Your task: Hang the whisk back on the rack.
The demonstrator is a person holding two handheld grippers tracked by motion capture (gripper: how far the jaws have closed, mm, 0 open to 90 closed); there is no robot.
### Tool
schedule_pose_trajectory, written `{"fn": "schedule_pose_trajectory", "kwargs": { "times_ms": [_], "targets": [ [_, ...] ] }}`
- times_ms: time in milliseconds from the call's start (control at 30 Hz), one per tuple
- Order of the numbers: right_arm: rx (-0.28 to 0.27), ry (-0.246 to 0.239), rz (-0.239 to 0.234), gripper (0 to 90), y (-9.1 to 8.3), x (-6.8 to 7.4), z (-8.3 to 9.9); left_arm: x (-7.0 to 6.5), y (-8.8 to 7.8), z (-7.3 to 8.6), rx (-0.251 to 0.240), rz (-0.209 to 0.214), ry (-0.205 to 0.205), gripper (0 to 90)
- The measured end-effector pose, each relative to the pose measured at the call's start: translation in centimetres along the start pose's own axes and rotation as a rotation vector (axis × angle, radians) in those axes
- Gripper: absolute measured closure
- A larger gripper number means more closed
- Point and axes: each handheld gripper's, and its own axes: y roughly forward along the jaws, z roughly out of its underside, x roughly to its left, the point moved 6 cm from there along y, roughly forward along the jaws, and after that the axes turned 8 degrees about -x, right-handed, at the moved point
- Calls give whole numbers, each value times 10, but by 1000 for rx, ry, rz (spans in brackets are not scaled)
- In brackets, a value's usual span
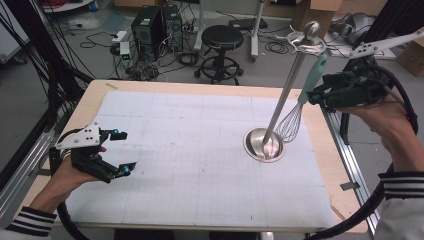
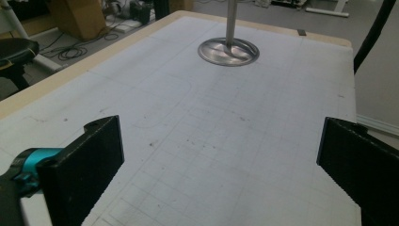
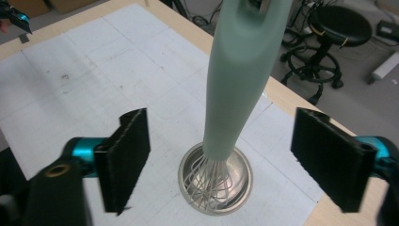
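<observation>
A metal utensil stand has a round base point(image 1: 252, 145) on the mat's right side, a thin pole point(image 1: 286, 87) and a ring of hooks point(image 1: 309, 47) at the top. A whisk with a mint-green handle point(image 1: 313, 75) hangs from the hooks, its wires point(image 1: 291, 125) just above the base. My right gripper point(image 1: 314, 96) is open, a jaw on either side of the handle point(image 3: 240, 70) with a gap on both sides; the wires point(image 3: 207, 181) show over the base point(image 3: 242, 186). My left gripper point(image 1: 125, 151) is open and empty over the mat's left part.
A white gridded mat point(image 1: 190, 150) covers most of the wooden table point(image 1: 90, 100). The stand's base point(image 2: 228, 51) is far ahead in the left gripper view. A black stool point(image 1: 222, 37) and computer towers point(image 1: 155, 25) stand on the floor beyond the far edge.
</observation>
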Motion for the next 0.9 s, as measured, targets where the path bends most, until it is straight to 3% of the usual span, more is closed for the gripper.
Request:
{"fn": "schedule_pose_trajectory", "kwargs": {
  "times_ms": [133, 167, 500, 900],
  "targets": [
    [-60, -2, 0, 77, -5, 4, 15, 0, -4, 1, -7, -11, 1, 17],
    [-75, 1, -3, 9, -4, 6, 19, 1, -5, 1, -10, -14, 0, 17],
    [-197, -1, -37, 4, 1, 29, 70, 0, -16, 5, -27, -36, -9, 17],
    [-292, 21, -21, 3, 17, 56, 126, -2, -26, 13, -66, -57, -16, 17]
  ]
}}
